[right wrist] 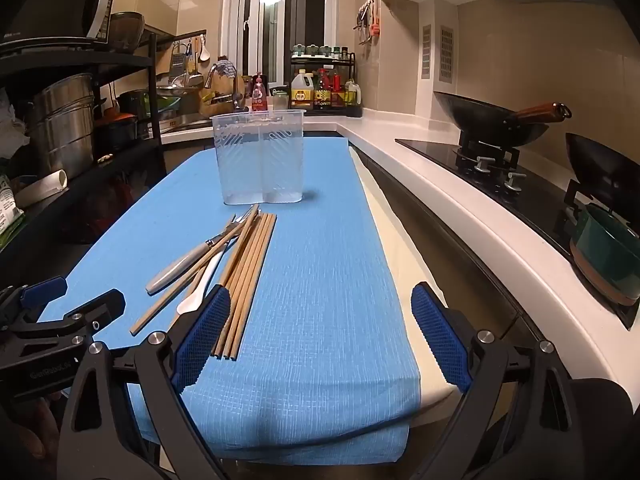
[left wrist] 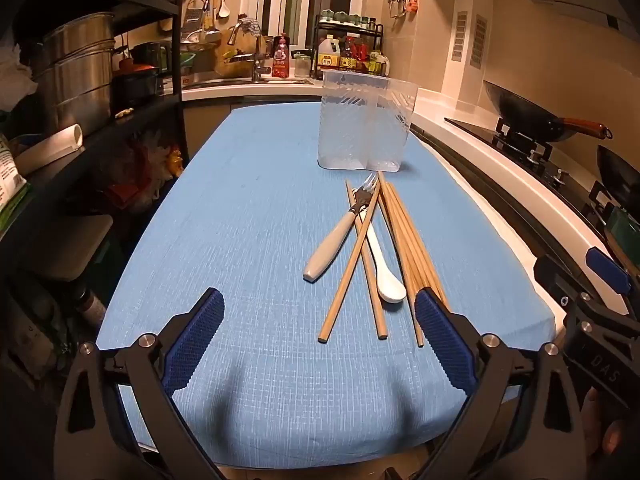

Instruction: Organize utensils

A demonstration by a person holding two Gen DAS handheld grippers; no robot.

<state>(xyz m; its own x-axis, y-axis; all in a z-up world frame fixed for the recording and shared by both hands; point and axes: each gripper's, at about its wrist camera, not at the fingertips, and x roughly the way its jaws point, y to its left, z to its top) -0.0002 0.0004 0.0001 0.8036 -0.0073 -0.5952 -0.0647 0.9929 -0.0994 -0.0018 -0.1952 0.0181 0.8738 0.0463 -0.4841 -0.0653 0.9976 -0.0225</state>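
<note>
A pile of utensils lies on the blue cloth (left wrist: 248, 208): several wooden chopsticks (left wrist: 404, 236), a fork with a pale handle (left wrist: 332, 240) and a white spoon (left wrist: 386, 276). A clear two-part plastic holder (left wrist: 364, 120) stands upright beyond them. My left gripper (left wrist: 320, 328) is open and empty, above the near ends of the chopsticks. In the right wrist view the chopsticks (right wrist: 248, 276), fork (right wrist: 180, 266), spoon (right wrist: 200, 288) and holder (right wrist: 260, 158) lie left of centre. My right gripper (right wrist: 320, 320) is open and empty; its left finger (right wrist: 204, 332) overlaps the chopstick bundle's near end.
A black shelf rack with steel pots (left wrist: 76, 76) stands on the left. A white counter with a gas hob and woks (right wrist: 496, 124) runs along the right; a green pot (right wrist: 608, 256) sits near. A sink and bottles (right wrist: 320, 92) are at the back.
</note>
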